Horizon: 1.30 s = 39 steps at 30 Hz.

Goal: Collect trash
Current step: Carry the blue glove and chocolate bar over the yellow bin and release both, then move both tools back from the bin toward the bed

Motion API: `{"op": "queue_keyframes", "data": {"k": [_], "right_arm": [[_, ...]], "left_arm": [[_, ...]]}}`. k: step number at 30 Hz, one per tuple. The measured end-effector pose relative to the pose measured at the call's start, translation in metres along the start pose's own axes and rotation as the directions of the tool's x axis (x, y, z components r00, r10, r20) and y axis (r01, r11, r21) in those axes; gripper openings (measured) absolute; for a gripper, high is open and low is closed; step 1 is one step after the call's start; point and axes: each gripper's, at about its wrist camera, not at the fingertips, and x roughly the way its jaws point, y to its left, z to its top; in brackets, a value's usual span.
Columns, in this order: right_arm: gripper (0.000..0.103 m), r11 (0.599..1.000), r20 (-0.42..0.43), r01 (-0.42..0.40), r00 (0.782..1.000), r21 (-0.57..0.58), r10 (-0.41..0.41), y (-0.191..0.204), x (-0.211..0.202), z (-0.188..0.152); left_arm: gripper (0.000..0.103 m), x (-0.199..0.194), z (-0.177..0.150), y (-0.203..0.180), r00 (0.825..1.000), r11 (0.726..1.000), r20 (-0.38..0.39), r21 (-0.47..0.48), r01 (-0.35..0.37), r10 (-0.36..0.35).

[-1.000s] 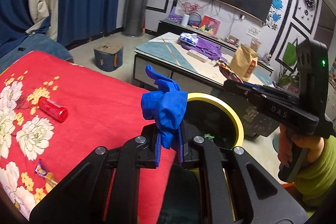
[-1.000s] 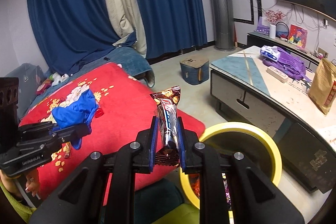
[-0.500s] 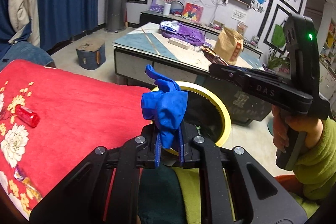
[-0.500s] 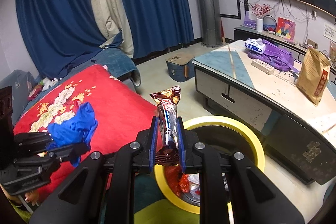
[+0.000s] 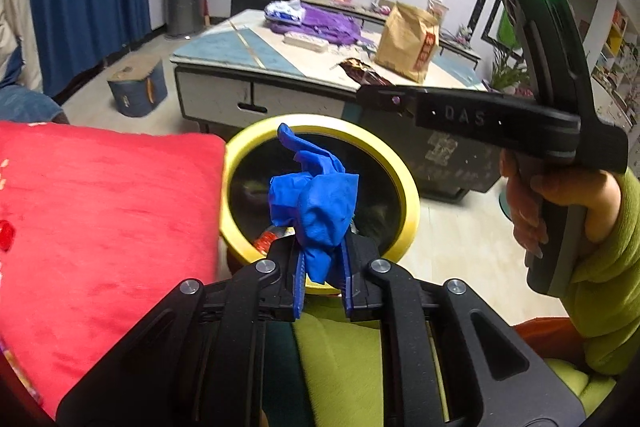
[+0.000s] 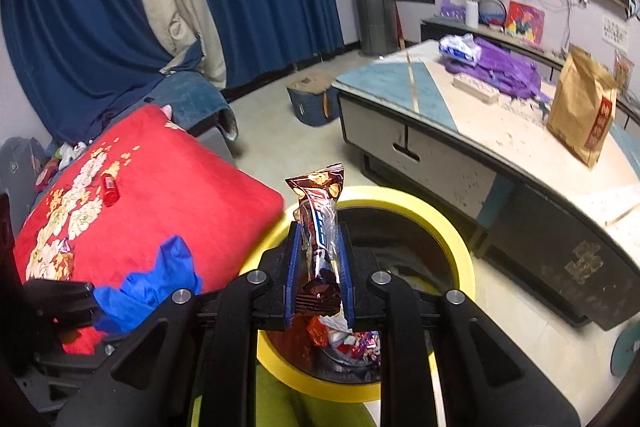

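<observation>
My left gripper (image 5: 322,267) is shut on a crumpled blue glove (image 5: 316,205) and holds it over the near rim of a yellow-rimmed trash bin (image 5: 408,183). My right gripper (image 6: 319,259) is shut on a brown snack wrapper (image 6: 319,223), held upright above the same bin (image 6: 460,247), which holds several wrappers. In the left wrist view the right gripper (image 5: 368,91) reaches in from the right, above the bin's far side. The blue glove shows at the lower left of the right wrist view (image 6: 152,287).
A red flowered cushion (image 6: 160,195) lies left of the bin, with a small red can (image 6: 110,185) and a candy wrapper (image 6: 64,255) on it. A low coffee table (image 5: 256,83) stands behind the bin with a brown paper bag (image 5: 408,43) and purple cloth.
Both grippers have swung right and forward from over the cushion to above the bin. Each keeps hold of its item.
</observation>
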Motion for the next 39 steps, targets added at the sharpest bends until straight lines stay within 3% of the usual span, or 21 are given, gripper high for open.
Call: {"op": "queue_keyframes", "data": {"k": [9, 15, 19, 21, 23, 26, 29, 33, 39], "right_arm": [[0.019, 0.998, -0.072, 0.007, 0.997, 0.062, -0.002, -0.033, 0.024, -0.004], [0.020, 0.995, -0.097, 0.005, 0.995, 0.101, 0.005, -0.048, 0.036, -0.006], [0.040, 0.992, -0.096, 0.004, 0.995, 0.128, 0.009, -0.055, 0.040, -0.006], [0.041, 0.991, -0.096, 0.006, 0.995, 0.137, 0.008, -0.059, 0.041, -0.006], [0.043, 0.989, -0.092, 0.008, 0.996, 0.147, 0.006, -0.061, 0.041, -0.007], [0.046, 0.990, -0.078, 0.001, 0.997, 0.144, 0.010, -0.056, 0.039, -0.005], [0.049, 0.994, -0.050, -0.018, 0.998, 0.110, 0.023, -0.042, 0.034, -0.001], [0.052, 0.997, 0.000, -0.059, 0.998, 0.047, 0.059, -0.013, 0.024, 0.008], [0.060, 0.989, 0.075, -0.120, 0.989, -0.087, 0.127, 0.046, 0.008, 0.023]], "left_arm": [[0.009, 0.051, -0.003, -0.003, 0.996, 1.000, -0.082, 0.010, 0.023, -0.023], [0.016, 0.078, -0.003, -0.005, 0.993, 1.000, -0.116, 0.010, 0.026, -0.024], [0.046, 0.087, -0.002, 0.001, 0.992, 1.000, -0.123, 0.008, 0.003, -0.002], [0.052, 0.085, -0.003, 0.001, 0.993, 1.000, -0.117, 0.010, -0.002, 0.003], [0.070, 0.080, -0.003, 0.004, 0.993, 0.999, -0.110, 0.012, -0.030, 0.031], [0.085, 0.063, -0.004, 0.014, 0.995, 0.998, -0.081, -0.019, -0.065, 0.063], [0.092, 0.037, -0.003, 0.029, 0.992, 0.990, -0.030, -0.066, -0.126, 0.125], [0.092, 0.001, -0.003, 0.050, 0.972, 0.965, 0.041, -0.131, -0.225, 0.232], [0.092, -0.057, -0.005, 0.082, 0.910, 0.904, 0.133, -0.235, -0.357, 0.393]]}}
